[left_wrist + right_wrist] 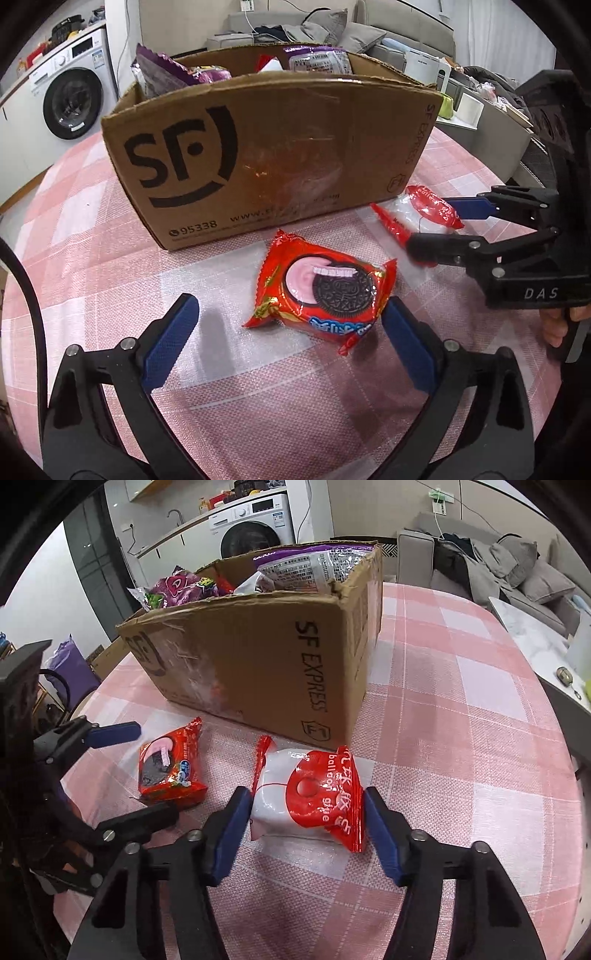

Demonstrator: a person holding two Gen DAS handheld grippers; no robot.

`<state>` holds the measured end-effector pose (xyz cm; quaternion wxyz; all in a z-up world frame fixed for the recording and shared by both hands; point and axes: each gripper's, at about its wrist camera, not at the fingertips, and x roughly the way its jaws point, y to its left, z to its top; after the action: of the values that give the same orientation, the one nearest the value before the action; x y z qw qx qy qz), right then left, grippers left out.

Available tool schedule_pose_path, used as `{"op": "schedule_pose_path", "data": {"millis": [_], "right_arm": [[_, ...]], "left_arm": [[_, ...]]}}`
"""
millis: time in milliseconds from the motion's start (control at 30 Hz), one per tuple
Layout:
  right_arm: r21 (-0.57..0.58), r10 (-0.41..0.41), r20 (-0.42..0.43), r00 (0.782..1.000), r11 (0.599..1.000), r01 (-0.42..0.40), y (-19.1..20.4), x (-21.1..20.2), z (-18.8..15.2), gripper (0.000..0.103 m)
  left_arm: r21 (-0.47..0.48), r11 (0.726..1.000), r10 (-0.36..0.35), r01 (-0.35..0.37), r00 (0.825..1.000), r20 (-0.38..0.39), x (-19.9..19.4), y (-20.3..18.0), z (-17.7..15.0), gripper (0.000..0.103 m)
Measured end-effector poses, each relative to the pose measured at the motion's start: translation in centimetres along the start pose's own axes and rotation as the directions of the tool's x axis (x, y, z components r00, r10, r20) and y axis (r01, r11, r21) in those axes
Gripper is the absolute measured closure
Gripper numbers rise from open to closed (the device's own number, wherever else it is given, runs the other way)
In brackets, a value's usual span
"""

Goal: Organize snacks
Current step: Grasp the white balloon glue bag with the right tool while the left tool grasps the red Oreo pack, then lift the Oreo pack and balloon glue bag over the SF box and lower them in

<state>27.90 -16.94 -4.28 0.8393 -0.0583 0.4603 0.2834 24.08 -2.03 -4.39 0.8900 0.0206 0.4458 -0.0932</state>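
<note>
Right hand-held gripper point(308, 812): jaws drawn in on the red-and-white snack pack point(306, 797), which lies on the tabletop point(461, 701) directly ahead of it. The left pad point(236, 812) touches the white side of the pack; the right pad point(376, 812) sits at the crinkled red seal edge. Judged a grasp on the pack, though contact on the right side is marginal.

Left hand-held gripper point(291, 332): released, jaws wide. The red cookie pack point(321, 295) lies between the pads, nearer the right pad point(402, 339), with a clear gap to the left pad point(173, 332). It is not gripped.

The cardboard box point(258, 147) stands just beyond both packs, already holding several purple and red bags.

Risks, as judgements:
- The right grip catches mostly loose film at the seal. The wrapper may crumple and slide out on lifting, dropping the pack short of the box.
- Hard squeezing could crush soft contents.
- The left pads close off-centre. The cookie pack may be pushed sideways across the smooth cloth, or pivot, rather than be clamped.
- Both hand-held grippers work close together, and the box wall is tall. A low carry could strike its rim, or the two could collide.
</note>
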Motion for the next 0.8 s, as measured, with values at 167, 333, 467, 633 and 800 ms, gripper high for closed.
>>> {"op": "schedule_pose_path", "data": {"millis": [167, 333, 467, 633, 800], "right_arm": [[0.007, 0.025, 0.013, 1.000, 1.000, -0.025, -0.3, -0.4, -0.5, 0.049], [0.037, 0.050, 0.029, 0.998, 0.998, -0.051, -0.8, -1.2, -1.6, 0.053], [0.078, 0.054, 0.036, 0.998, 0.995, -0.056, -1.4, -1.9, -2.3, 0.053], [0.120, 0.063, 0.053, 0.997, 0.990, -0.069, -1.8, -2.7, -2.5, 0.053], [0.157, 0.044, 0.094, 0.995, 0.986, -0.059, -1.8, -3.6, -2.4, 0.053]], "left_arm": [[0.005, 1.000, -0.022, 0.022, 1.000, -0.006, 0.5, 0.0, 0.2, 0.010], [0.003, 0.999, -0.039, 0.039, 0.999, -0.019, 1.4, 0.2, 0.5, 0.013], [-0.008, 0.999, -0.046, 0.046, 0.999, -0.013, 1.7, 0.1, 0.9, 0.020], [-0.011, 0.999, -0.051, 0.051, 0.999, -0.001, 1.5, 0.1, 1.4, 0.050], [-0.014, 0.995, -0.100, 0.100, 0.995, -0.003, 1.1, 0.9, 1.2, 0.056]]}}
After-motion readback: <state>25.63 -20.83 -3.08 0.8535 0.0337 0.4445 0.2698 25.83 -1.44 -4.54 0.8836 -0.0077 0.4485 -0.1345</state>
